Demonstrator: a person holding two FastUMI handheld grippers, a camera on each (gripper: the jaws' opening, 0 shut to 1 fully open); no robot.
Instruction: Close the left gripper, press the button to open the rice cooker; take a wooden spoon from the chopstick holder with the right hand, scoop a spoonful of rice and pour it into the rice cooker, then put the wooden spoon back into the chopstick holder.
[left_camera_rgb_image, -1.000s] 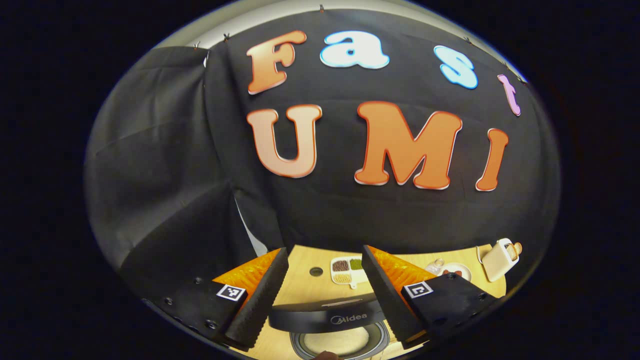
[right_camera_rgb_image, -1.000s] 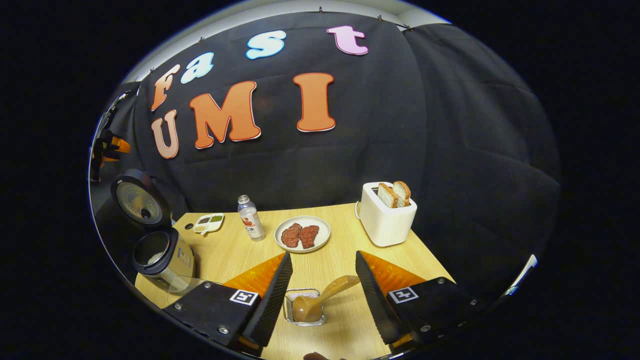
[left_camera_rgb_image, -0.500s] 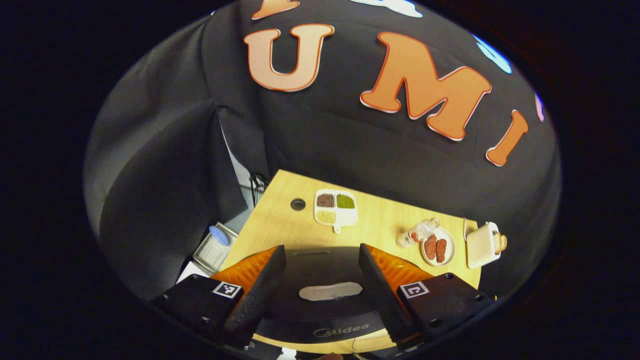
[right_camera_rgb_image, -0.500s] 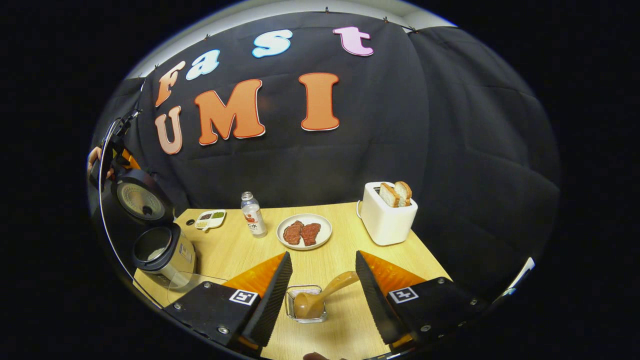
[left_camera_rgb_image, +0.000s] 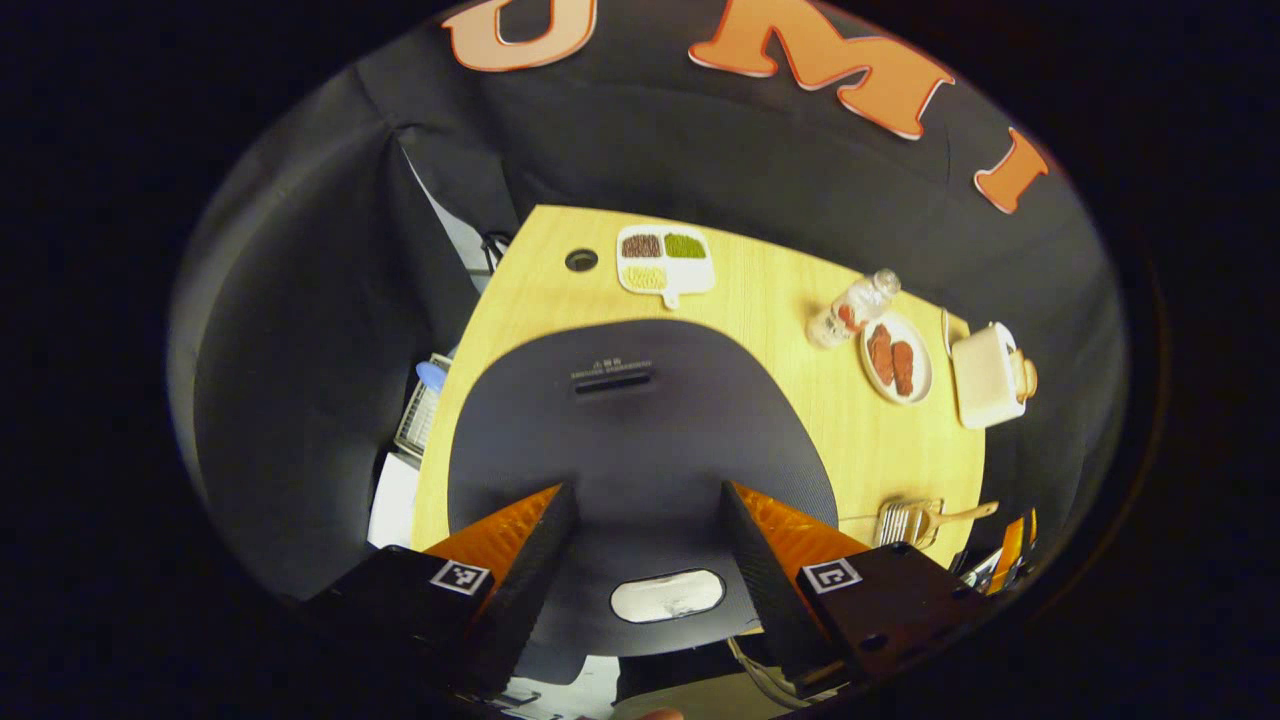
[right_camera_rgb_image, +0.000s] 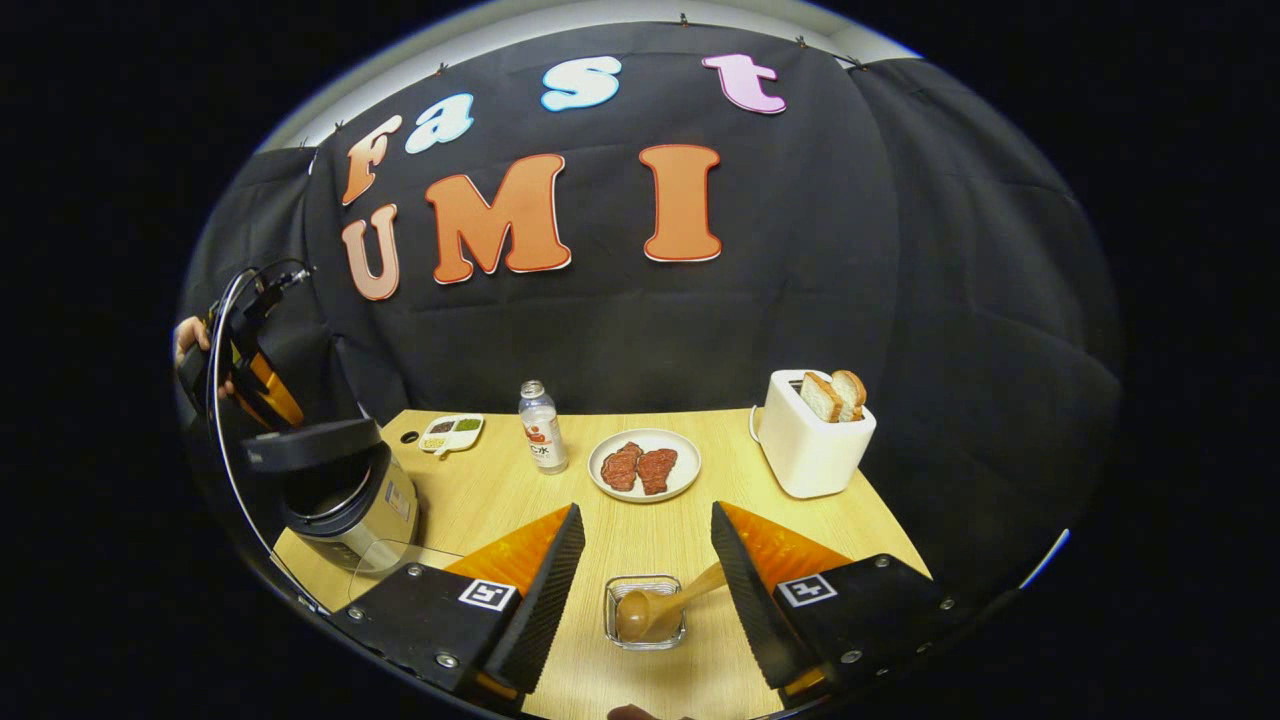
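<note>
On the pale wooden table (right_camera_rgb_image: 500, 490) ringed by black cloth, the rice cooker (left_camera_rgb_image: 640, 440) lies beneath the spread-fingered left gripper (left_camera_rgb_image: 645, 560), while the right gripper (right_camera_rgb_image: 640, 590), fingers apart, flanks the chopstick holder (right_camera_rgb_image: 645, 612) containing the wooden spoon (right_camera_rgb_image: 660, 605).

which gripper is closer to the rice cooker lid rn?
Left. The left gripper hangs right over the rice cooker lid, fingers apart. The right gripper is across the table, open around the wooden spoon.
</note>
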